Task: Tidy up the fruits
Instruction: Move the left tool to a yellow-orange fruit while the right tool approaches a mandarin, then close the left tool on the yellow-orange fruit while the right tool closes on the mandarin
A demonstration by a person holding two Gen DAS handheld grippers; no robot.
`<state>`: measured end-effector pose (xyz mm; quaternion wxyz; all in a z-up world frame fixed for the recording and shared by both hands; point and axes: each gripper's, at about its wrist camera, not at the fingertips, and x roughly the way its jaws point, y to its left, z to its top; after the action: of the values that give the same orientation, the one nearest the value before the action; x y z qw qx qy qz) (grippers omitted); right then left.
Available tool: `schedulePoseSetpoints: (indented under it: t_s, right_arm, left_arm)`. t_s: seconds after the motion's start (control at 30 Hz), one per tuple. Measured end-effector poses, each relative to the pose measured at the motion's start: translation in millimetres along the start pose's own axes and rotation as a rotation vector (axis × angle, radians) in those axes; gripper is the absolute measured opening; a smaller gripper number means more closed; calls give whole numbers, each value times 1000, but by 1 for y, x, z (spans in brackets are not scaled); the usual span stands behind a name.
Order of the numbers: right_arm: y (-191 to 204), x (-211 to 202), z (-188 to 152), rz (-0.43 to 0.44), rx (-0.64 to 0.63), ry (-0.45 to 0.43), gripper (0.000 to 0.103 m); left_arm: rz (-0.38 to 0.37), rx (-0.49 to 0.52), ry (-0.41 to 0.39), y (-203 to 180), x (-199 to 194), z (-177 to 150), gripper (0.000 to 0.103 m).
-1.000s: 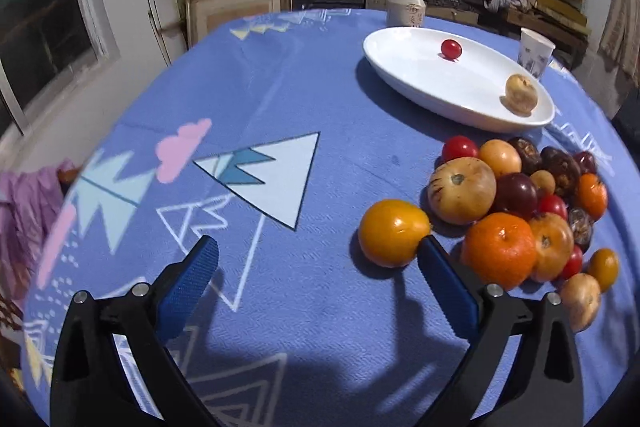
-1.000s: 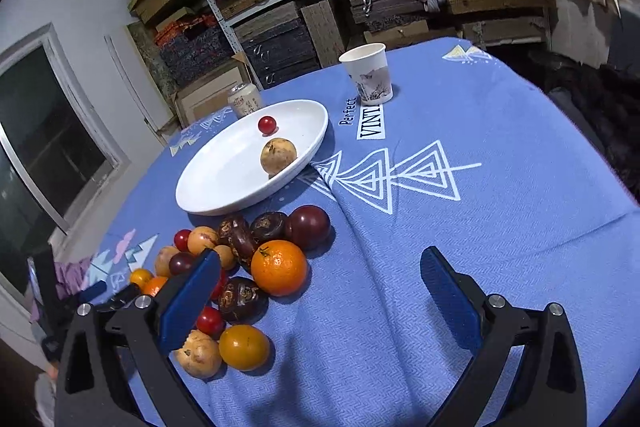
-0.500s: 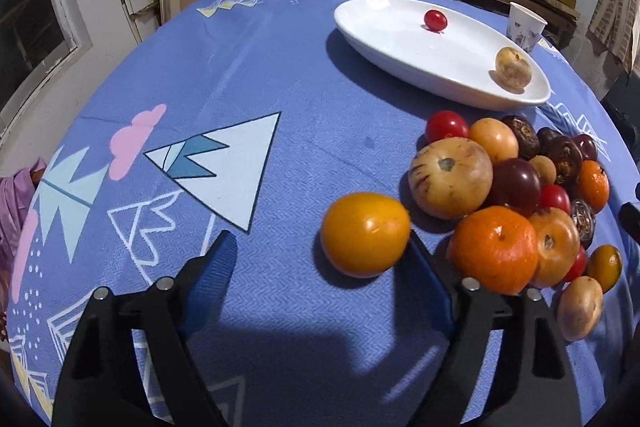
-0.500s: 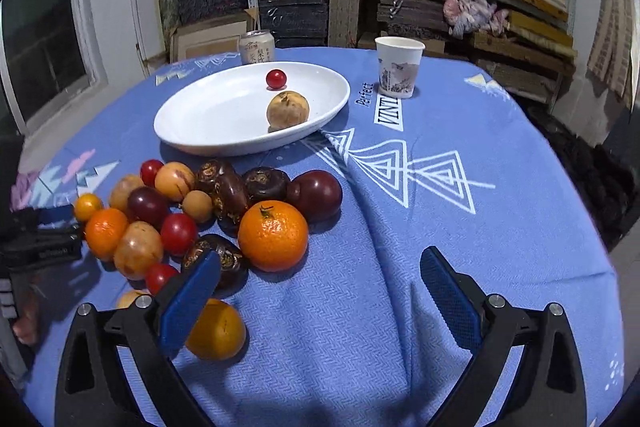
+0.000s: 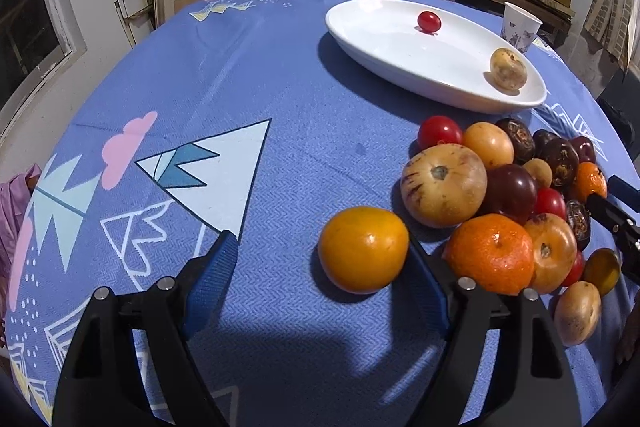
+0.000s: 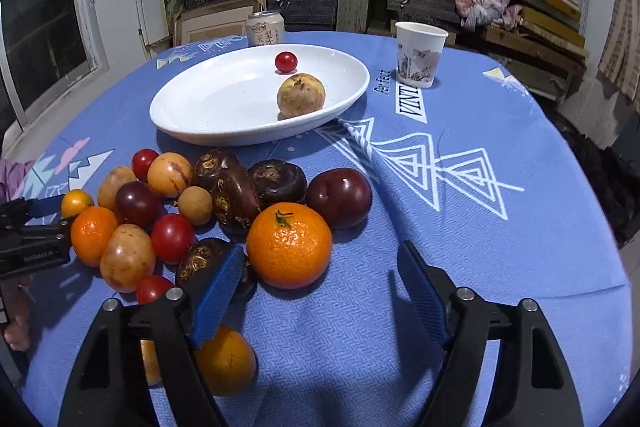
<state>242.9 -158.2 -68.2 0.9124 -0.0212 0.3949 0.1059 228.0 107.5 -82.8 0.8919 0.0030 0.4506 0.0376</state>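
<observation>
We have narrowed both sets of jaws. The left gripper point(image 5: 320, 267) brackets the yellow-orange fruit point(image 5: 363, 249) beside the pile, one pad touching, nothing gripped. The right gripper point(image 6: 320, 275) is closing short of the mandarin point(image 6: 289, 245). The white dish point(image 6: 192, 123) sits toward the table's far edge.

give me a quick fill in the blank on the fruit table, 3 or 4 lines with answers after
1. The white plate holds ____ fruits.
2. The small fruit at the far side of the plate is a red cherry ____.
3. The paper cup stands on the ____ tablecloth.
4. Behind the plate stands a drinks ____.

Missing words: two; tomato; blue; can
</observation>
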Motion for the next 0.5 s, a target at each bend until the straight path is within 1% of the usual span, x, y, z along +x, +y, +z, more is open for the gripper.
schedulePoseSetpoints:
  t_s: [0.1, 0.13, 0.17, 0.2, 0.23, 0.27, 0.3, 0.37, 0.5]
  right_arm:
    - [-4, 3, 0, 36, 30, 11, 73]
    - [-3, 3, -1, 45, 33, 11, 68]
    - [-3, 3, -1, 56, 33, 11, 61]
    - [-1, 2, -1, 69, 27, 9, 56]
    - [2, 1, -2, 76, 15, 5, 49]
    - [5, 0, -2, 74, 1, 1, 45]
    - [8, -1, -2, 66, -12, -2, 45]
    - [8, -2, -3, 68, -7, 0, 45]
    - [6, -3, -3, 80, 10, 0, 45]
  left_arm:
    - [-2, 1, -1, 0, 0, -1, 77]
    - [-1, 4, -3, -1, 0, -1, 77]
    - [-2, 9, -5, -2, -1, -1, 74]
    - [-2, 15, -7, -3, -2, -2, 72]
    - [-2, 21, -10, -4, -3, -3, 71]
    - [-2, 31, -14, -6, -5, -4, 67]
    - [-3, 39, -16, -7, -6, -5, 65]
    - [0, 46, -18, -9, -7, -5, 65]
    - [-22, 28, -6, -5, -6, -5, 63]
